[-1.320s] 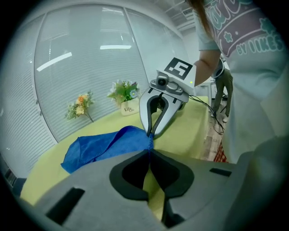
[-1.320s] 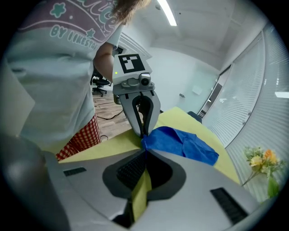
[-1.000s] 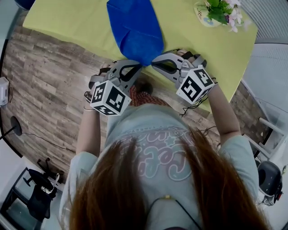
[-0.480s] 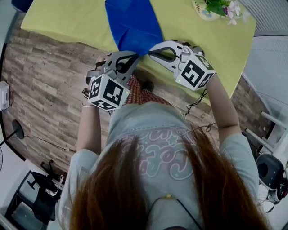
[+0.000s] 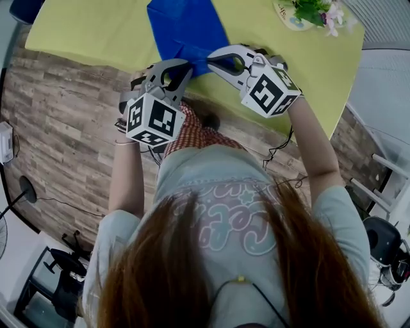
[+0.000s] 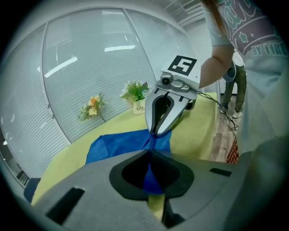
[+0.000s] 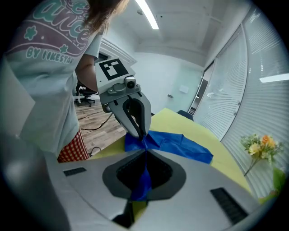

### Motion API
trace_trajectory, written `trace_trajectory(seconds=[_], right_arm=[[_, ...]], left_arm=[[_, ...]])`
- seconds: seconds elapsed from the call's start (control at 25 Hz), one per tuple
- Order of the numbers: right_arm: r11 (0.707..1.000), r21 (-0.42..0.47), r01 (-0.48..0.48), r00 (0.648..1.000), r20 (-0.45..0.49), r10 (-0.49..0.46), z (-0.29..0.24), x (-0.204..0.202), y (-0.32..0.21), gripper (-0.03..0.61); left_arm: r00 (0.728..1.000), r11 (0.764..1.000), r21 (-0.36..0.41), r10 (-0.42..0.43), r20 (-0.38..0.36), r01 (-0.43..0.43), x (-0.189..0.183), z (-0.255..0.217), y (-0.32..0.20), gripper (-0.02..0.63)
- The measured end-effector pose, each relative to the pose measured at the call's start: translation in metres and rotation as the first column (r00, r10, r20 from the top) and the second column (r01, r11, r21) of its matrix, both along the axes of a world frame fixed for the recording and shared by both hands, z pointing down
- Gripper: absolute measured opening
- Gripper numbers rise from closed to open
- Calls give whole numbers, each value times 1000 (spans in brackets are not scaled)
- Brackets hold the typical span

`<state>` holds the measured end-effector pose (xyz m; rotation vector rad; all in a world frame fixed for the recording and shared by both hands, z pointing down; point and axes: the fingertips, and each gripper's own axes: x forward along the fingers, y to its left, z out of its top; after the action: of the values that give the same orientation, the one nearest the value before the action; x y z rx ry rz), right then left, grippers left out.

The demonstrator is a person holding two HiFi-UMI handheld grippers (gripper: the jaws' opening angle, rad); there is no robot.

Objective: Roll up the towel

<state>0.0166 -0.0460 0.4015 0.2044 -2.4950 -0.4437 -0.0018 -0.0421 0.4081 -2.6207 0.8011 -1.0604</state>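
Both grippers are on the blue towel (image 5: 184, 25), meeting at its near end! The left gripper (image 5: 189, 65) comes in from 8 o'clock in the head view. Its jaws are pressed together on a fold of blue cloth, and the left gripper view shows that cloth squeezed right in the slot between them. The right gripper (image 5: 210, 61) answers from 4 o'clock, jaws likewise clamped tight on the towel, a blue strip showing between them in the right gripper view. The two tips sit just beside each other, almost nose to nose, with the cloth gathered to a pinched point where they meet.

From that point the towel spreads away toward 12 o'clock, lying across the yellow surface (image 5: 96, 35) and running out of the top of the head view. Its near end sits close to the surface's near edge. A flower pot (image 5: 306, 13) stands well apart at 2 o'clock, near the far right corner. Wood-plank floor (image 5: 57, 115) shows at 9 o'clock, beyond the surface's edge.
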Motion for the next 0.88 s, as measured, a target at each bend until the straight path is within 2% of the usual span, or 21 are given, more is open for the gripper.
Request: trace_trajectory(seconds=[0.2, 0.36, 0.44, 0.6, 0.72, 0.8, 0.88], right_arm=[[999, 36, -33, 999, -3, 33, 2, -4, -15, 11], [996, 79, -40, 998, -49, 44, 10, -7, -24, 15], [994, 103, -40, 997, -62, 46, 9, -7, -27, 29], [991, 113, -78, 992, -87, 88, 11, 4, -36, 64], [989, 71, -129, 991, -38, 132, 6, 10, -42, 66], [991, 54, -122, 992, -18, 123, 4, 9, -43, 66], [995, 58, -85, 996, -29, 87, 6, 3, -40, 63]], left_arm=[[1000, 1000, 9, -21, 19, 21, -6, 2, -15, 20], [996, 999, 29, -32, 83, 30, -12, 14, -26, 21], [995, 999, 36, -30, 91, 27, -16, 15, -26, 21], [998, 998, 37, -58, 39, 56, -23, 9, -31, 21], [998, 996, 69, -62, 14, 61, -21, -2, -35, 21], [999, 995, 87, -40, -27, 42, -14, -16, -33, 21], [997, 998, 63, 16, -80, -11, -4, -26, -22, 21]])
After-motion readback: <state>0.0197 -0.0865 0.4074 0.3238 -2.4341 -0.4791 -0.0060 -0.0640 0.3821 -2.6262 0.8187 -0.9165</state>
